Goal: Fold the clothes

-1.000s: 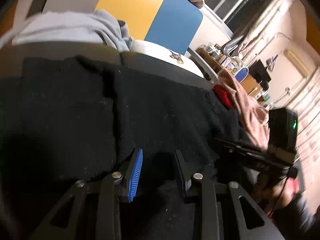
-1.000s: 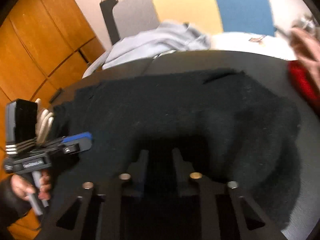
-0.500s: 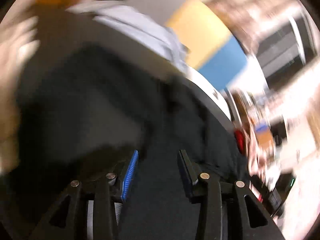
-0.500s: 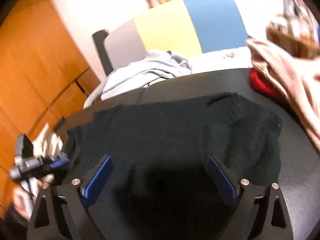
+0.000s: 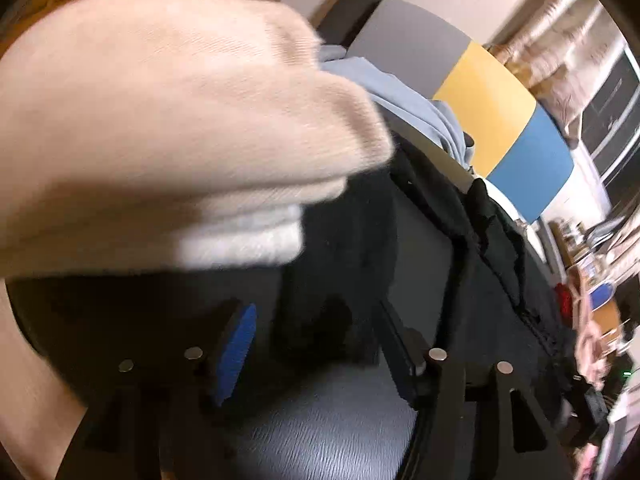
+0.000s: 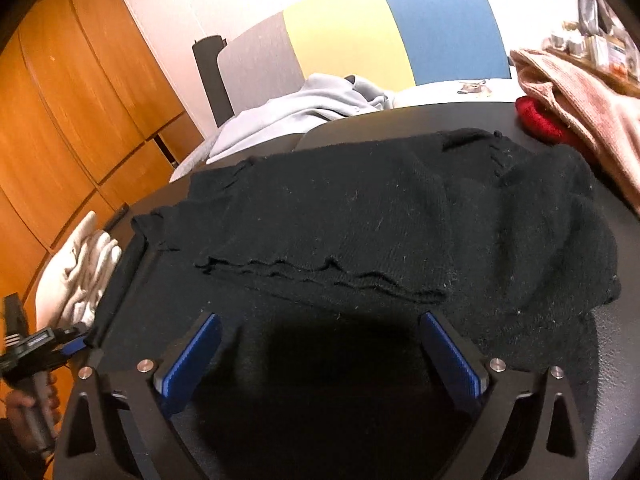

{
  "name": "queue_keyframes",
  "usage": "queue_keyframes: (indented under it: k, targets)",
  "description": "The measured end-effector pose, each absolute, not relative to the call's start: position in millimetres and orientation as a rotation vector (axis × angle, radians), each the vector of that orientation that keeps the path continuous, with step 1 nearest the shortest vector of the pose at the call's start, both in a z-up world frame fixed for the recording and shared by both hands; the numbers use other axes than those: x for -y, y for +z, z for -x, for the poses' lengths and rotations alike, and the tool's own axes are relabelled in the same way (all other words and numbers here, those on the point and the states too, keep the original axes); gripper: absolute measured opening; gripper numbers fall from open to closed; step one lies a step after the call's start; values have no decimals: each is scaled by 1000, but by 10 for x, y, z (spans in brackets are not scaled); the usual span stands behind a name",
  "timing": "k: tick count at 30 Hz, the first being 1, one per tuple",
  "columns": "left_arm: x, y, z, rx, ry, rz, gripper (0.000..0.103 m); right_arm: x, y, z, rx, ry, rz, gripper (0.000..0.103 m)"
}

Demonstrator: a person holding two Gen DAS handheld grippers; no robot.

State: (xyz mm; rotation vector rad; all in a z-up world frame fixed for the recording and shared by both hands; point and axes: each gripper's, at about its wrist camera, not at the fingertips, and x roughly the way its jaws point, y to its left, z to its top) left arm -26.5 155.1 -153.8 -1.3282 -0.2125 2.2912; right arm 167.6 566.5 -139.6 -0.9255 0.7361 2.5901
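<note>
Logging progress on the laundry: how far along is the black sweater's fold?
Done: the black sweater lies spread on the dark table, one layer already lapped over. In hand: nothing; right tongs are open above it, left tongs open at its edge. Left: remaining folds, plus the grey hoodie and pink garment.

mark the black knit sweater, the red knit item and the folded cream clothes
black knit sweater [image 6: 380,216], right wrist view, middle of the folded body
red knit item [image 6: 536,118], right wrist view, exposed edge
folded cream clothes [image 6: 80,272], right wrist view, top of the stack
</note>
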Motion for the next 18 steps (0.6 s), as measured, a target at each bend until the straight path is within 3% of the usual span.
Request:
queue_keyframes:
  k: [3,4,5,10,18]
  targets:
    - [-1846,-1569,314,39,2344,1324,62,-5659,-1407,-1663,-762,2602,913,102]
    - [-1935,-1573,308,-33,2357,1327,45,-5662,-1407,-1667,-767,2603,909,102]
    - [-1978,-1571,338,5,2317,1348,7,-5665,-1407,-1670,-772,2605,906,103]
    - [-2075,-1330,497,283,2176,1357,7,-5677,-1403,-1662,-788,2610,898,103]
    - [-2309,46,814,590,1982,958,7,-5710,-1403,-1699,-825,2619,872,103]
